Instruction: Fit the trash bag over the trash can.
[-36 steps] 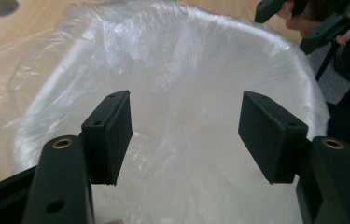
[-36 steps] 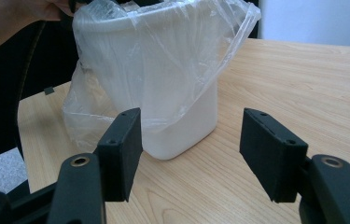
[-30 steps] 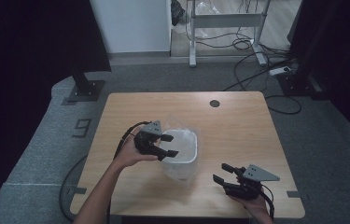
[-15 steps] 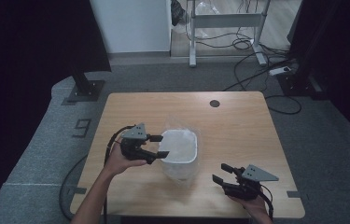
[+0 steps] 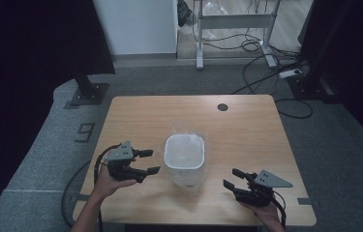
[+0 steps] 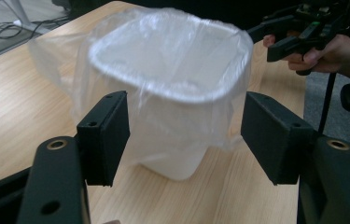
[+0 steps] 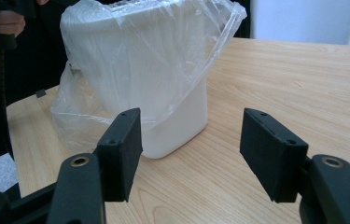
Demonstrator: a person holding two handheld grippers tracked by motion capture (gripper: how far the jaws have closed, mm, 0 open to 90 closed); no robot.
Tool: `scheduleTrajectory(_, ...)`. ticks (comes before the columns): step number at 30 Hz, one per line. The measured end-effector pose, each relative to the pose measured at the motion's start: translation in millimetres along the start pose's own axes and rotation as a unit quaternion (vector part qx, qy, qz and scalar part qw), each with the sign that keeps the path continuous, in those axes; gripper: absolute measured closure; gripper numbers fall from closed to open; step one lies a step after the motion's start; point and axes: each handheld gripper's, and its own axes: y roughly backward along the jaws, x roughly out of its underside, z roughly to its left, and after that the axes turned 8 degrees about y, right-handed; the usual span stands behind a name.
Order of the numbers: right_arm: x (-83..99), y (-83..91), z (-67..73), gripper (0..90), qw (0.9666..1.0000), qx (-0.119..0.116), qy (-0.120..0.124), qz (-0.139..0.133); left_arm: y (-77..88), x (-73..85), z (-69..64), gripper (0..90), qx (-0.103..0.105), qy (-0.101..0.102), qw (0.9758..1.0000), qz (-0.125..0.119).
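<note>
A small white plastic bin (image 5: 184, 158) lined with a clear plastic bag (image 5: 187, 181) stands mid-frame on the wooden table (image 5: 247, 130); the left gripper (image 5: 149, 162) lower left and the right gripper (image 5: 232, 178) lower right both have jaws apart, empty.

lined bin (image 5: 184, 153) mid-table; left gripper (image 5: 148, 162), right gripper (image 5: 231, 178) flank it, apart

Glossy, crinkled clear plastic bag (image 6: 70, 60) lines a matt white plastic tub (image 6: 172, 149); pale wood-grain table (image 5: 247, 125), smooth; matt black plastic pads (image 7: 121, 149) on the gripper.
</note>
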Motion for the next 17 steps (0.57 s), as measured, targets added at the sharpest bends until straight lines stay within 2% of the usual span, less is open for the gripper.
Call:
scheduleTrajectory(8, 0.5, -0.4, -0.2, 38.3, 1.0, 0.001, -0.001, 0.001, 13.4, 17.9, 5.0, 32.7, -0.01, 0.016, 0.9998, -0.007)
scheduleTrajectory(17, 0.0, -0.3, -0.7, 37.8, 1.0, 0.003, 0.001, 0.001, 9.9, 20.7, 6.7, 32.6, -0.01, 0.019, 0.9997, -0.006)
